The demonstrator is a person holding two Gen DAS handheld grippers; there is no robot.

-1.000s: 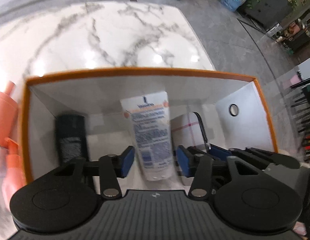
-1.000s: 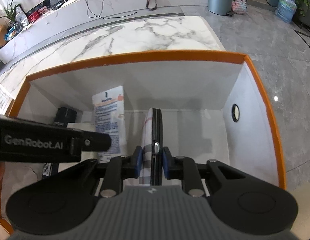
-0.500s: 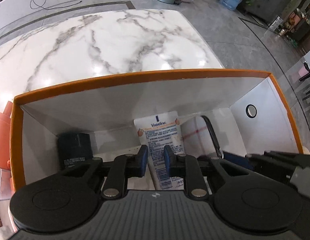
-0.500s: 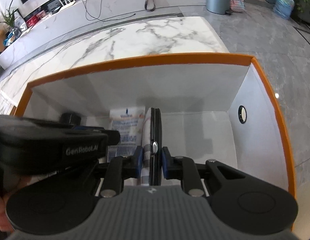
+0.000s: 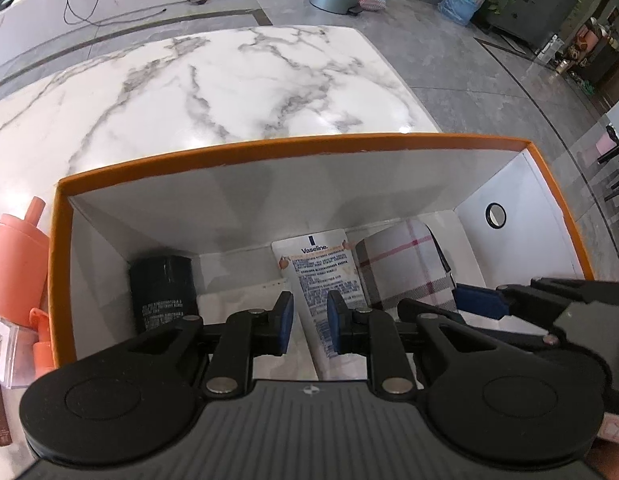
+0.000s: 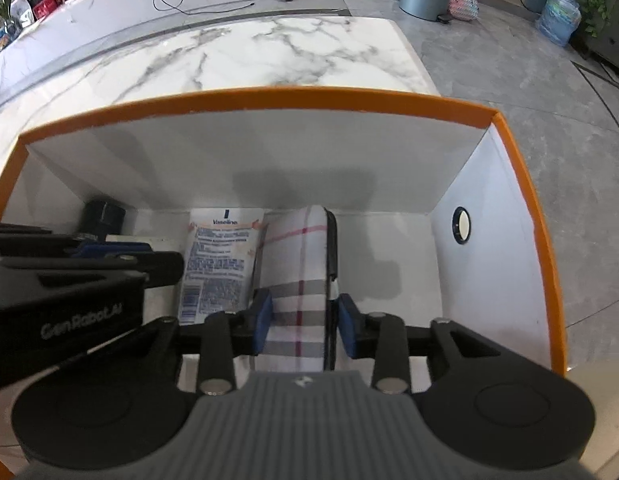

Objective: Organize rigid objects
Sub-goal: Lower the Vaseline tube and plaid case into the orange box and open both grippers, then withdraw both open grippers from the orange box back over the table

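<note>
- Left hand-held gripper of mine hangs over the box with its blue pads drawn close together and nothing between them; the Vaseline tube lies on the box floor beneath the narrow gap.
- Right hand-held gripper is opening: its jaws are spreading, and the plaid case sits between the pads with a small gap showing on the right side, so the pads no longer press on it.
- That plaid case stands on edge on the floor of the orange-rimmed box, its black edge to the right, just beside the Vaseline tube.
- Further left in the box, a black jar stands upright against the far wall.
- Outside the box, at its left wall, I see a coral bottle on the marble desk.
- Right-hand box wall has a round hole in it.
</note>
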